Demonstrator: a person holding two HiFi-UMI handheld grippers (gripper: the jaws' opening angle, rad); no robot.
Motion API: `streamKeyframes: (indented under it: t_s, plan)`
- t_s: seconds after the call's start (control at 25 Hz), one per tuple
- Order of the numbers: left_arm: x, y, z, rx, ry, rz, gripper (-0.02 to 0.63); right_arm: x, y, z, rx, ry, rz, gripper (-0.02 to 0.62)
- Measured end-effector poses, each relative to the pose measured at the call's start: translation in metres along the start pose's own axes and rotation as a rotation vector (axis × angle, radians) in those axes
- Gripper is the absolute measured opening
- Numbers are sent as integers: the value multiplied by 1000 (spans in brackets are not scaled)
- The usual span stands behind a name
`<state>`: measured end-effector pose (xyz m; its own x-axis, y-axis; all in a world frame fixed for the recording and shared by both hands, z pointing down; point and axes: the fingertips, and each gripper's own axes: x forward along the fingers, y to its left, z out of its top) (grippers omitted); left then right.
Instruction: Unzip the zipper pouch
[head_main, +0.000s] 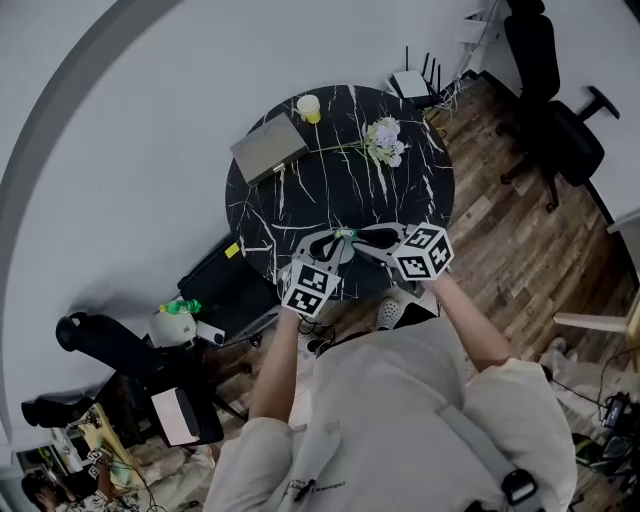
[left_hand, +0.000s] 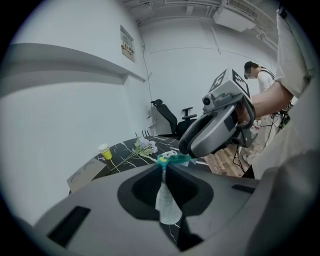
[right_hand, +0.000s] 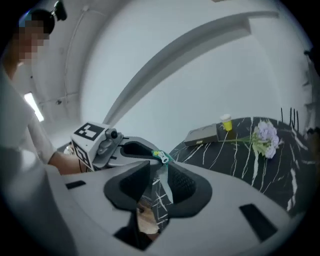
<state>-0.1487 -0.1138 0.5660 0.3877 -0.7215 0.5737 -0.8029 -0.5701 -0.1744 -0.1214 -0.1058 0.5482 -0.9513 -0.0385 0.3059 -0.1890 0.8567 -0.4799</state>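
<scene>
Over black table (head_main: 330, 180), zipper pouch (left_hand: 167, 205) tight in left tool (left_hand: 164, 168), right tool (right_hand: 159, 165) loose.

bare tabletop (head_main: 340, 195) middle, laptop (head_main: 268, 146), cup (head_main: 309, 107), flowers (head_main: 385, 140) beyond

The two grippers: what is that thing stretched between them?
A see-through zipper pouch with a green zipper, held over the near edge of the black marble table. The head view shows it best.
</scene>
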Motion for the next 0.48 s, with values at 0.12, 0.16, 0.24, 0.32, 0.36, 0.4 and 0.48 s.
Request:
streamKeyframes:
  t_s: [0.12, 0.16, 0.24, 0.32, 0.36, 0.4, 0.48]
  plan:
    - [-1, -6, -4, 13, 6, 10, 46, 4, 4, -7, 245, -54, 87, 150]
    - [-1, -8, -4, 24, 9, 14, 46, 4, 4, -7, 332, -84, 119, 155]
    - [-2, -9, -3, 45, 14, 24, 46, 3, 1, -3, 484, -153, 173, 147]
    - [-4, -11, -5, 65, 22, 29, 46, 1, 0, 1, 608, -216, 218, 150]
    - [-5, -12, -7, 80, 28, 31, 46, 0, 0, 1, 660, -236, 233, 147]
    - [-6, -13, -8, 99, 35, 36, 46, 0, -1, 0, 706, -246, 238, 141]
    - [-8, -14, -11, 131, 46, 47, 46, 2, -3, -2, 771, -261, 248, 126]
